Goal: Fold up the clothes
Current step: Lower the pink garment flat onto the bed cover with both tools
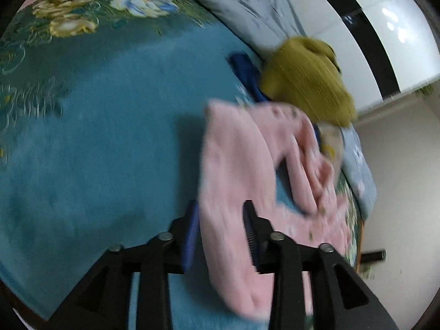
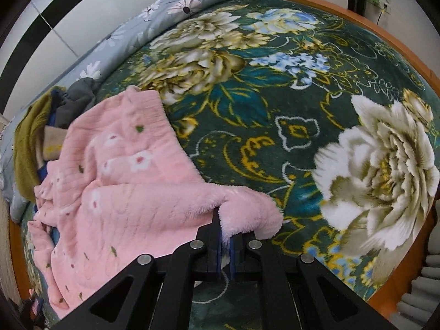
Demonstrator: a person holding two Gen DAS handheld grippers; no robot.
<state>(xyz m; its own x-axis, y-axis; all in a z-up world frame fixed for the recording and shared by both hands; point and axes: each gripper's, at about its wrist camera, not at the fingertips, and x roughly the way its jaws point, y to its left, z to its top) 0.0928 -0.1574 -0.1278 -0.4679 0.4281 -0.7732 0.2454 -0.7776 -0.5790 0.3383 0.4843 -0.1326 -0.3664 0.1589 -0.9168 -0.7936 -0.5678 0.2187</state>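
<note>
Right hand-held gripper [image 2: 225, 229] clamping pink garment [image 2: 115, 192], left hand-held gripper [image 1: 220, 233] parted astride it — olive sweater [image 1: 305, 82] near

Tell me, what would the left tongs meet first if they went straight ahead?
Probably the pink fleece garment, which already lies between the open left tongs; under it is the floral blanket. Depth is blurred.
</note>
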